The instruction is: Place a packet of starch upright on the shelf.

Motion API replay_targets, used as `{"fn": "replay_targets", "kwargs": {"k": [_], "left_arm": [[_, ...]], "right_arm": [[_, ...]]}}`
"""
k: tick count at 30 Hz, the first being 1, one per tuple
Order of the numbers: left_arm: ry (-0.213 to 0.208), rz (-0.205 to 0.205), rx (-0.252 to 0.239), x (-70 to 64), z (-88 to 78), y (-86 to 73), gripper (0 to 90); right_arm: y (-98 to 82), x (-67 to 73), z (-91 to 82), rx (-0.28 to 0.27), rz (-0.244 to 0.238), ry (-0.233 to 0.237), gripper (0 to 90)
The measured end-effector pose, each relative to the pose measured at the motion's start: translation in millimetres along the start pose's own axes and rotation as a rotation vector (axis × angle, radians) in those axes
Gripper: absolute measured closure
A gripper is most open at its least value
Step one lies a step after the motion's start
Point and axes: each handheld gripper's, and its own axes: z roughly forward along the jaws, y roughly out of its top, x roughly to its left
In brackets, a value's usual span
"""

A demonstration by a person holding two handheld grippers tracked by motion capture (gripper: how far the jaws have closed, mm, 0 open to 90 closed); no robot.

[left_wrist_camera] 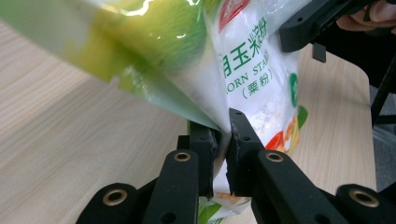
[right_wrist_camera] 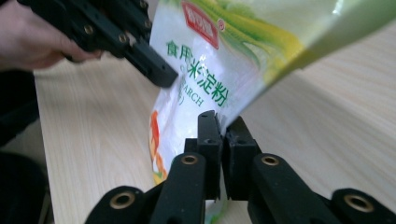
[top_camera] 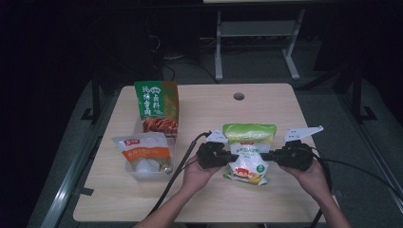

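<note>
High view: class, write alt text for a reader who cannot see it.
Two hand-held tongs, left and right, pinch opposite edges of a white-and-green starch bag over a wooden table. To its left, an orange-labelled bag lies in a clear tray, a green pouch behind it.

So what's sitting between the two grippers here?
The corn starch bag. In the high view it hangs between the left gripper and the right gripper, each shut on one side edge. Both gripper views show jaws pinching its edge.

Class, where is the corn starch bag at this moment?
In the high view, the corn starch bag is at the table's near right, pinched between the left gripper and right gripper.
</note>
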Motion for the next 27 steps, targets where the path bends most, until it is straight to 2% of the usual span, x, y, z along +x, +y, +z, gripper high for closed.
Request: {"fn": "replay_targets", "kwargs": {"k": [4, 5, 6, 7, 11, 15, 17, 20, 21, 23, 24, 25, 27], "left_arm": [[0.009, 0.029, 0.009, -3.6, -0.8, 0.7, 82.8], [0.010, 0.030, 0.010, -5.0, -1.1, 0.6, 82.8], [0.010, 0.030, 0.010, -5.0, -1.1, 0.6, 82.8], [0.009, 0.041, 0.009, -6.4, -1.5, 0.7, 82.8], [0.015, 0.059, 0.009, -8.9, -1.9, 0.6, 82.7], [0.017, 0.072, 0.014, -10.1, -2.8, 0.4, 82.8], [0.013, 0.062, 0.011, -8.3, -4.4, -1.5, 82.5], [0.014, 0.056, 0.007, -8.5, -5.9, -2.9, 81.6], [0.015, 0.055, 0.002, -9.1, -6.9, -3.7, 80.8], [0.020, 0.054, -0.011, -10.2, -10.5, -5.2, 79.8], [0.022, 0.049, -0.017, -10.8, -11.7, -5.8, 77.5], [0.063, 0.059, -0.020, -12.8, -15.2, -7.2, 69.1], [0.069, 0.057, -0.025, -14.5, -18.4, -9.3, 66.6]], "right_arm": [[-0.6, 0.9, 1.7, 0.029, -0.015, 0.009, 73.2], [-0.1, 0.6, 3.2, 0.028, -0.014, 0.023, 69.0], [-0.1, 0.6, 3.2, 0.028, -0.014, 0.023, 69.0], [1.2, 0.7, 5.9, 0.032, -0.017, 0.031, 63.7], [6.0, 2.3, 13.6, 0.052, -0.030, 0.045, 61.0], [9.0, 5.3, 19.3, 0.065, -0.045, 0.041, 62.2], [10.8, 6.9, 21.4, 0.072, -0.058, 0.028, 70.1], [11.1, 6.6, 21.6, 0.069, -0.052, 0.030, 75.2], [11.4, 7.4, 20.8, 0.068, -0.048, 0.035, 80.5], [11.3, 7.4, 20.4, 0.064, -0.054, 0.037, 81.7], [11.3, 8.2, 19.6, 0.062, -0.051, 0.040, 83.0], [11.5, 9.0, 19.1, 0.060, -0.045, 0.044, 83.9], [13.3, 10.0, 18.7, 0.059, -0.042, 0.050, 85.1]]}}
